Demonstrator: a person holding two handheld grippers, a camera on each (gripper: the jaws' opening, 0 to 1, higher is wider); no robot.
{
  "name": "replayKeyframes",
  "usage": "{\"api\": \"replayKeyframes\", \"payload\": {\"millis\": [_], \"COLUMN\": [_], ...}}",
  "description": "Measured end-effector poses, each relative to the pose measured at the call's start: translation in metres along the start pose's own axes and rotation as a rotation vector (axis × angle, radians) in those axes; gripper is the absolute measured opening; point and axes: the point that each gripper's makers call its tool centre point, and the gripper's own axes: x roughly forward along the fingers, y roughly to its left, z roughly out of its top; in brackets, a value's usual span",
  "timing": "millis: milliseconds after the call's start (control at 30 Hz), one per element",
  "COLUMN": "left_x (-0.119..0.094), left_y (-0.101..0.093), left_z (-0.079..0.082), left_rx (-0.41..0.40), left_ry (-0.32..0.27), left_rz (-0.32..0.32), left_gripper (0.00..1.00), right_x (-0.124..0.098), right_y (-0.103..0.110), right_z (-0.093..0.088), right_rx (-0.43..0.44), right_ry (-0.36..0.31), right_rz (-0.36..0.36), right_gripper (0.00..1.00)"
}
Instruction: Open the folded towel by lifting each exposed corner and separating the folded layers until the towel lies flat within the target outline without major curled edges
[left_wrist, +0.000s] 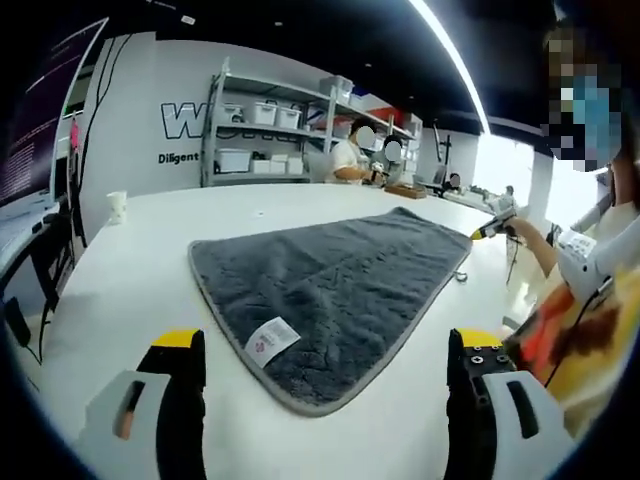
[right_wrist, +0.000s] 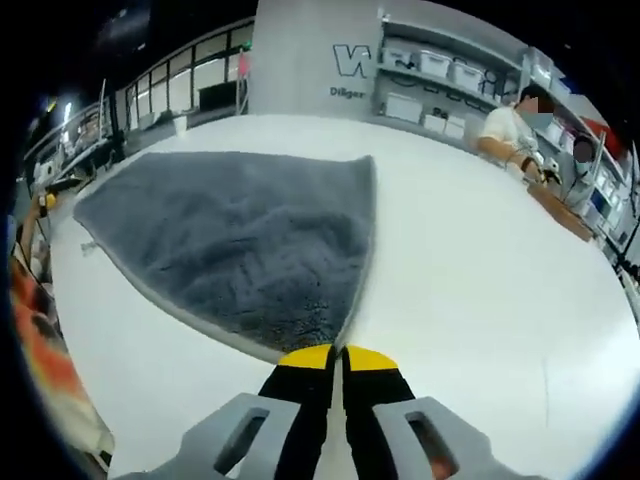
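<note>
A grey towel (left_wrist: 330, 285) lies spread on the white table (left_wrist: 130, 290), with a white label (left_wrist: 272, 340) near its closest corner. In the left gripper view, my left gripper (left_wrist: 328, 345) is open, its yellow-tipped jaws wide apart on either side of that corner and just above the table. The right gripper (left_wrist: 490, 228) shows small at the towel's far right corner, held by a hand. In the right gripper view, the towel (right_wrist: 240, 240) narrows to a corner that ends between the jaws of my right gripper (right_wrist: 336, 357), which is shut on it.
A white cup (left_wrist: 117, 207) stands near the table's far left edge. Shelves with white bins (left_wrist: 265, 135) line the back wall, and people work at a far bench (right_wrist: 515, 135). The person holding the grippers stands at the table's side (left_wrist: 590, 270). Bare tabletop (right_wrist: 480, 290) lies beyond the towel.
</note>
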Motion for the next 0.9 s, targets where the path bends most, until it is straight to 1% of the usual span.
{"api": "replayKeyframes", "payload": {"millis": [33,67,167,200,233,267,300,367,400,500,533,600,633,667,700,767,867,900], "left_x": [-0.001,-0.001,-0.001,-0.002,-0.002,-0.003,-0.003,-0.003,-0.003,-0.002,-0.002,-0.001,-0.001,-0.001,-0.001,-0.001,-0.003,-0.003], "left_y": [0.000,0.001,0.001,0.001,0.002,0.002,0.001,0.000,0.000,-0.001,-0.001,-0.002,-0.002,-0.003,-0.003,-0.004,-0.004,-0.005], "left_z": [-0.001,-0.002,-0.006,-0.007,-0.008,-0.008,-0.008,-0.007,-0.006,-0.006,-0.007,-0.008,-0.008,-0.008,-0.008,-0.007,-0.007,-0.007], "left_rx": [-0.003,-0.008,-0.016,-0.017,-0.017,-0.017,-0.016,-0.017,-0.017,-0.012,-0.011,-0.009,-0.008,-0.008,-0.009,-0.010,-0.011,-0.009], "left_ry": [0.001,0.002,0.010,0.014,0.017,0.017,0.017,0.013,0.012,0.016,0.020,0.024,0.024,0.024,0.022,0.020,0.020,0.021], "left_rz": [0.004,0.004,0.008,0.010,0.014,0.017,0.018,0.018,0.018,0.014,0.012,0.012,0.012,0.012,0.012,0.011,0.012,0.012], "left_gripper": [1.00,0.99,0.99,0.99,0.99,0.99,0.99,0.99,0.99,0.99,0.99,0.99,0.99,0.99,0.99,0.99,0.99,0.99], "right_x": [-0.001,-0.001,-0.004,-0.005,-0.005,-0.005,-0.005,-0.005,-0.005,-0.003,-0.002,0.002,0.004,0.006,0.007,0.011,0.020,0.023], "right_y": [-0.003,-0.003,0.000,0.000,0.001,0.005,0.007,0.014,0.018,0.029,0.036,0.054,0.064,0.071,0.080,0.094,0.125,0.133], "right_z": [0.001,0.001,0.005,0.009,0.015,0.018,0.021,0.027,0.031,0.041,0.047,0.059,0.064,0.067,0.070,0.079,0.092,0.097], "right_rx": [-0.001,0.007,0.021,0.014,0.001,0.009,0.019,0.032,0.027,-0.019,-0.040,-0.078,-0.078,-0.079,-0.098,-0.140,-0.214,-0.223], "right_ry": [-0.003,-0.003,-0.016,-0.031,-0.059,-0.072,-0.079,-0.090,-0.095,-0.096,-0.102,-0.128,-0.138,-0.141,-0.133,-0.148,-0.143,-0.149], "right_rz": [-0.023,-0.034,-0.041,-0.044,-0.045,-0.038,-0.031,-0.013,-0.010,-0.002,0.005,0.061,0.089,0.108,0.136,0.165,0.223,0.237], "right_gripper": [0.07,0.14,0.27,0.31,0.39,0.53,0.63,0.79,0.81,0.83,0.85,0.92,0.98,0.99,0.99,0.99,0.99,0.99]}}
